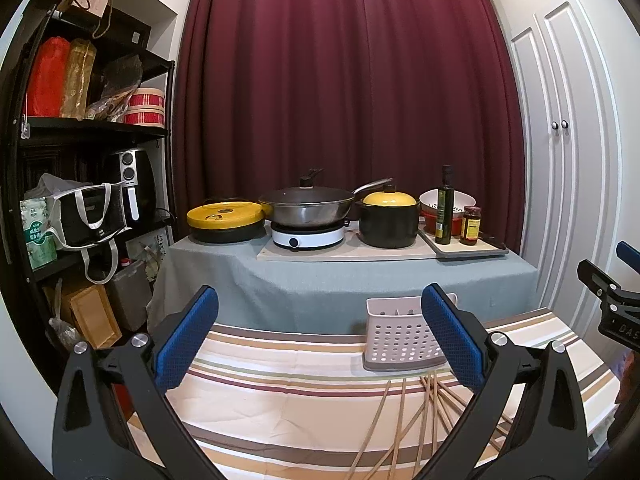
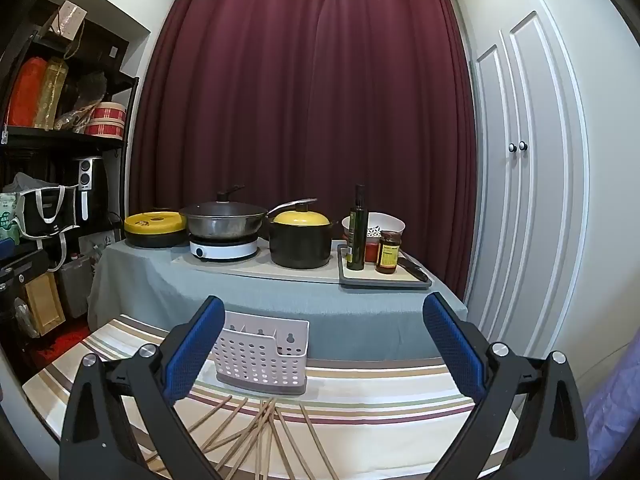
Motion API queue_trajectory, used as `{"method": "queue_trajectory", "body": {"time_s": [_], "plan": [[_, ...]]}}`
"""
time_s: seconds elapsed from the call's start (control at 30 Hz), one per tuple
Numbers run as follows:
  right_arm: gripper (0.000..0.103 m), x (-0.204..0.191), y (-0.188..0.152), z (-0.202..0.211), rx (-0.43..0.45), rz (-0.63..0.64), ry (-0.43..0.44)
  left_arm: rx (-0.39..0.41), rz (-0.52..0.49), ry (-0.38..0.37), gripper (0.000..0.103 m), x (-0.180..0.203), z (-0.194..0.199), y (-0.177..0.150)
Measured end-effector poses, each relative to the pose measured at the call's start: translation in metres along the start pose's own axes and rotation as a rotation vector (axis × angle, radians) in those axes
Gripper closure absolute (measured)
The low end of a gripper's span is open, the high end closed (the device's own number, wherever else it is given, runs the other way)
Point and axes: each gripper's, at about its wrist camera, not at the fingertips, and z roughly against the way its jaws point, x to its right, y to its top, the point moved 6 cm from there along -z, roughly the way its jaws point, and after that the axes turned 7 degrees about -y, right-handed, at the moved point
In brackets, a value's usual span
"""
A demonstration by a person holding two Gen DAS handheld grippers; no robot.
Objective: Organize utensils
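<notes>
Blue-padded, the left hand-held gripper (image 1: pixel 320 336) hangs spread wide and empty over the striped bench (image 1: pixel 280 392). Wooden chopsticks (image 1: pixel 416 420) lie scattered at its 5 o'clock, just in front of the perforated white utensil holder (image 1: pixel 400 340) at 2 o'clock. At 3 o'clock, black hardware lettered "DAS" (image 1: pixel 624 332) shows. The right hand-held gripper (image 2: pixel 324 340) is likewise spread and empty; chopsticks at 6 o'clock, holder at 10. Bottle (image 2: pixel 357 232) and jar (image 2: pixel 389 252) labels are unreadable.

Chopsticks (image 2: pixel 256 432) scattered on the striped table (image 2: pixel 380 400) just before the holder (image 2: pixel 262 354), with wok (image 2: pixel 224 222), pot (image 2: pixel 300 240) and bottle (image 2: pixel 357 236) well behind it.
</notes>
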Motion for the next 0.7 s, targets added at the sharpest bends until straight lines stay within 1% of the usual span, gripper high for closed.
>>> {"method": "queue_trajectory", "body": {"time_s": [0.7], "plan": [[0.006,-0.0027,-0.0036,0.0012,0.006,0.0,-0.003,0.001,0.011,-0.002,0.004,-0.0021,0.003,0.0006]]}}
